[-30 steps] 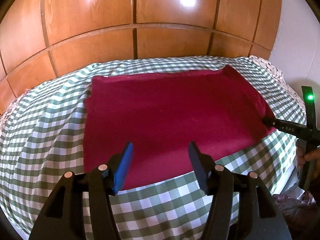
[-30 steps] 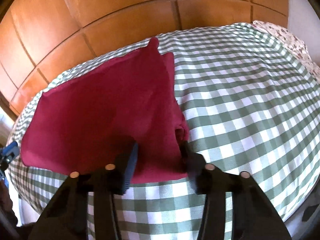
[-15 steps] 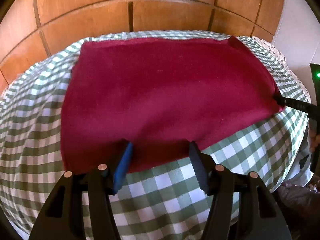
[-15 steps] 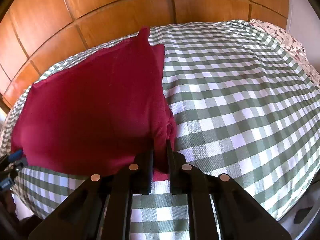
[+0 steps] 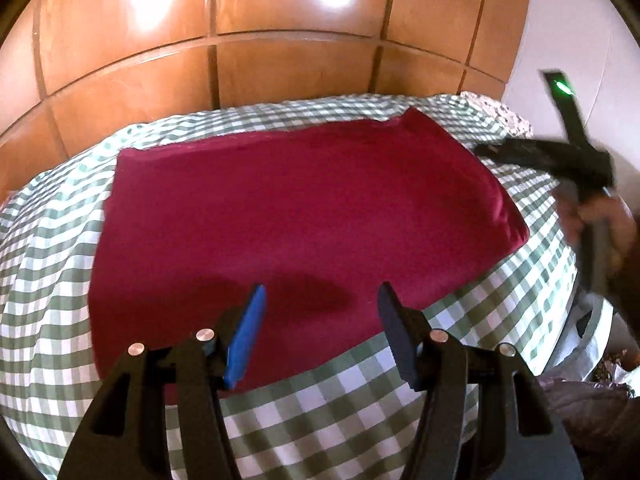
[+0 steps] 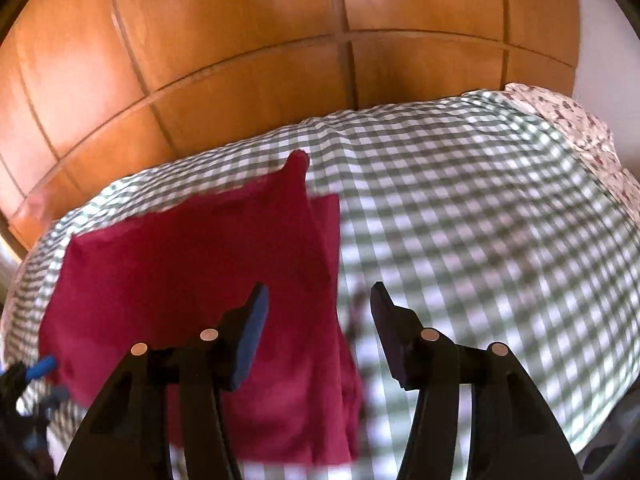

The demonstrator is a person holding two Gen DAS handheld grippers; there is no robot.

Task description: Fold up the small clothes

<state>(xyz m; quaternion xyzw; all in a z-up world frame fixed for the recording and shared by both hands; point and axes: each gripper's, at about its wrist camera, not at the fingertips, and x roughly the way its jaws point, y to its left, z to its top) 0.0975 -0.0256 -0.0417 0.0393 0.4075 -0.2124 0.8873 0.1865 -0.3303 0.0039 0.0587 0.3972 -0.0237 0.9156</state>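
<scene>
A dark red garment (image 5: 296, 216) lies flat and folded on the green-and-white checked bed cover (image 5: 320, 412). My left gripper (image 5: 320, 312) is open and empty, held above the garment's near edge. My right gripper (image 6: 316, 312) is open and empty above the garment's right edge (image 6: 224, 280); it also shows in the left wrist view (image 5: 532, 156), lifted off the cloth at the right. The left gripper's blue pad shows in the right wrist view (image 6: 40, 366) at the far left.
A wooden panelled wall (image 5: 280, 40) stands behind the bed. A flower-patterned pillow (image 6: 576, 128) lies at the far right. The checked cover (image 6: 480, 220) stretches right of the garment. The bed's edge drops off at the right (image 5: 584, 320).
My right gripper was shut on the garment's right corner; it has opened, let go and lifted away. My left gripper has risen and pulled back, still open.
</scene>
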